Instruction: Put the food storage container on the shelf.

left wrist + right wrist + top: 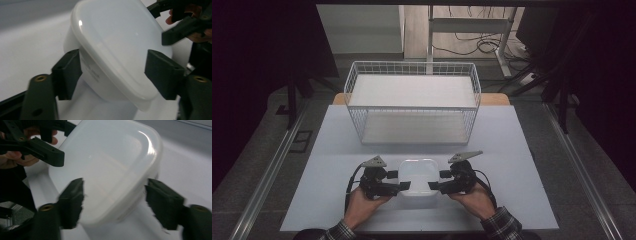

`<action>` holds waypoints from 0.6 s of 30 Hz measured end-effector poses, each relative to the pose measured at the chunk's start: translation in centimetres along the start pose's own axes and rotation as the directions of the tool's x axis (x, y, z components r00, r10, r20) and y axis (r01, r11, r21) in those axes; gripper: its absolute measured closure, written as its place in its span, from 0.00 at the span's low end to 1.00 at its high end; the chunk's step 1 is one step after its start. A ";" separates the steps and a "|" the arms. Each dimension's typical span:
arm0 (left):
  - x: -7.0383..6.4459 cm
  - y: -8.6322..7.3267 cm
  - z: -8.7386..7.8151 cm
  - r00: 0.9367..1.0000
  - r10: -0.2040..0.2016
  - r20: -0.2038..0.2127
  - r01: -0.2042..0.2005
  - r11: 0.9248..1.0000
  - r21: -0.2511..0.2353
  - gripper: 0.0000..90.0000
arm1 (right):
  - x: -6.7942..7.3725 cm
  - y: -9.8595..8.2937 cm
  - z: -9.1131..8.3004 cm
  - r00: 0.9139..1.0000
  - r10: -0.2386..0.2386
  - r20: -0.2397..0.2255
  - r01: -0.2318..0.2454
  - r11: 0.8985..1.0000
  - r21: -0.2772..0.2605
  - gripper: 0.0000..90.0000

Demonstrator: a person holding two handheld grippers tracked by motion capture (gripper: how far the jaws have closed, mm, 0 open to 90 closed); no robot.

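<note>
A white lidded plastic container [418, 175] sits on the pale table [512, 165] near its front edge, between both hands. My left gripper [399, 180] is at its left side, open, with its jaws straddling one corner of the container [115, 37]; the left pad [68, 75] is right against the wall. My right gripper [436, 180] mirrors it on the right side, open, jaws either side of another corner of the container [107, 162]. Whether the pads press the walls I cannot tell.
A white wire basket [412, 65] with a white floor stands at the back of the table, its near wall a hand's width beyond the container. Bare tabletop lies left and right of the hands. Dark floor and metal rails flank the table.
</note>
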State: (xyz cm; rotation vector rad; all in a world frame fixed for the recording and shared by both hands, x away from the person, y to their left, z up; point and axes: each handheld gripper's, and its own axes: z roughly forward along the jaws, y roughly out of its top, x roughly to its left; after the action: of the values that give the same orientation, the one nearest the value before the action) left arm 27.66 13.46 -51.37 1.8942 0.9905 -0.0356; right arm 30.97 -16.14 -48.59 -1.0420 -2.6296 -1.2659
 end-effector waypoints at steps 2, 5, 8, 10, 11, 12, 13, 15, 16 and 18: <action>-0.7 -0.3 -1.0 0.999 0.016 -0.032 -0.016 1.000 -0.014 0.53 | 0.3 -0.2 -0.6 1.000 0.010 0.027 -0.009 1.000 -0.013 0.55; -0.9 -0.3 -1.3 0.999 0.003 -0.033 -0.004 1.000 -0.013 0.65 | 0.6 -0.4 -1.1 0.999 0.037 0.040 -0.037 0.999 -0.022 0.64; -0.9 -0.3 -1.7 0.999 -0.029 -0.045 0.026 0.998 -0.061 0.75 | 1.0 -0.5 -1.5 0.995 0.061 0.073 -0.057 0.997 -0.060 0.73; -1.1 -0.3 -1.8 0.998 -0.031 -0.063 0.026 0.996 -0.079 0.82 | 1.0 -0.6 -1.8 0.993 0.064 0.098 -0.056 0.995 -0.084 0.81; -1.1 -0.3 -1.8 0.998 -0.031 -0.063 0.026 0.996 -0.079 0.87 | 1.0 -0.6 -1.8 0.993 0.064 0.098 -0.056 0.995 -0.084 0.81; -1.6 -0.3 -1.6 0.995 0.005 -0.101 -0.014 0.996 -0.087 0.88 | 1.0 -0.7 -1.8 0.989 0.043 0.141 -0.029 0.995 -0.097 0.86; -1.6 -0.3 -1.6 0.995 0.005 -0.101 -0.014 0.996 -0.087 0.89 | 1.0 -0.8 -1.7 0.987 0.035 0.154 -0.019 0.995 -0.099 0.86; -1.5 -0.1 -1.8 0.995 0.008 -0.104 -0.019 0.994 -0.111 0.89 | 0.9 -0.9 -1.6 0.988 0.057 0.145 -0.040 0.993 -0.115 0.86; -1.5 -0.1 -1.8 0.995 0.008 -0.104 -0.019 0.994 -0.111 0.89 | 0.8 -0.9 -1.6 0.989 0.061 0.134 -0.044 0.991 -0.127 0.86; -1.4 0.2 -1.9 0.994 0.017 -0.111 -0.031 0.992 -0.122 0.89 | 0.8 -0.8 -1.7 0.989 0.055 0.140 -0.035 0.990 -0.139 0.86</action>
State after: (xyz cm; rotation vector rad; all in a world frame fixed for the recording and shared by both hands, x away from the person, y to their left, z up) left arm 26.13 13.99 -49.57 1.8093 1.0204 0.1429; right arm 29.51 -17.26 -47.70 -1.2509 -2.6350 -1.4299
